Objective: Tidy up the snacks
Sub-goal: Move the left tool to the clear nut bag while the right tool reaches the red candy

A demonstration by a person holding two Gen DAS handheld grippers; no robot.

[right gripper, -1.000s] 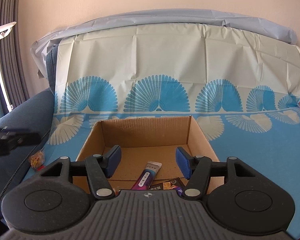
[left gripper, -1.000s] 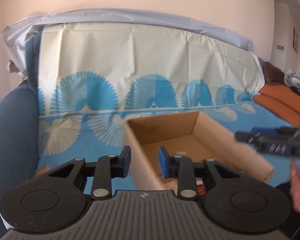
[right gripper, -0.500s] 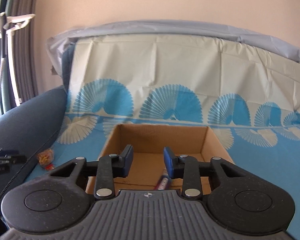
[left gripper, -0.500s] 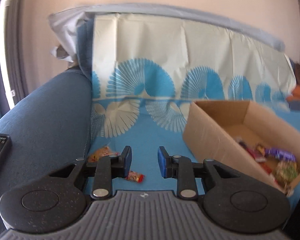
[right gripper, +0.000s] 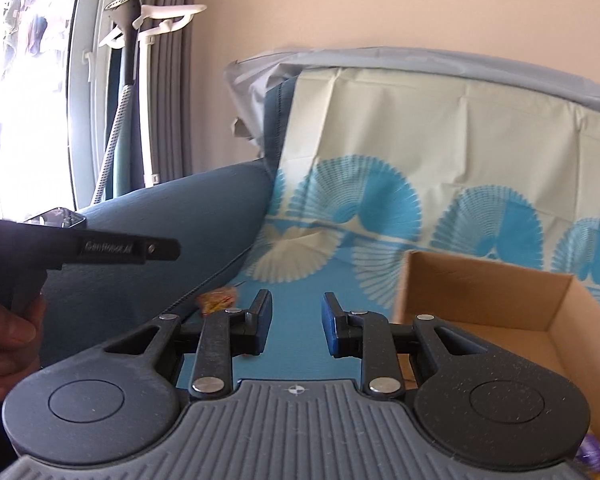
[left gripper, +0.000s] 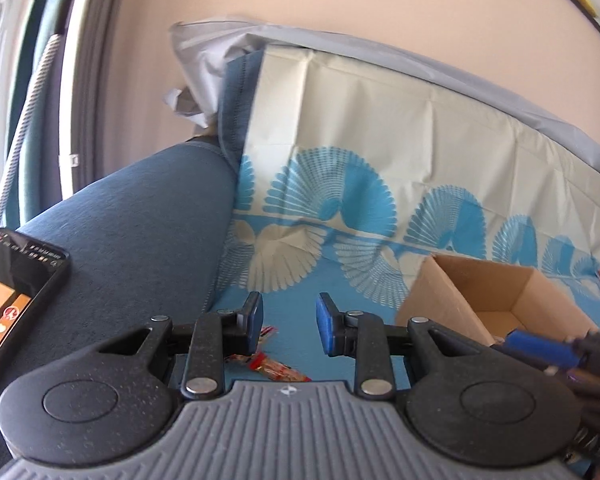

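My left gripper point(left gripper: 289, 326) hangs open just above the blue patterned cloth, nothing between its pads. A red-and-white snack packet point(left gripper: 278, 368) lies right below it, partly hidden by the gripper body. The cardboard box point(left gripper: 500, 292) stands to the right. My right gripper point(right gripper: 296, 326) is also open with a narrow gap that holds nothing, over the cloth left of the box point(right gripper: 480, 300). A yellow-orange snack packet point(right gripper: 217, 301) lies by the sofa arm, ahead and left of it. A purple packet point(right gripper: 594, 454) shows in the box corner.
A phone point(left gripper: 16, 284) rests on the blue sofa armrest point(left gripper: 132, 232) at left. The left gripper's black body point(right gripper: 120, 249) and a hand point(right gripper: 8, 340) fill the left of the right wrist view. A garment steamer point(right gripper: 128, 40) stands by the window.
Both views swung left, from over the box to the cloth beside the armrest. The right jaws narrowed from wide to a small gap. The left gripper came down close to the loose packets.
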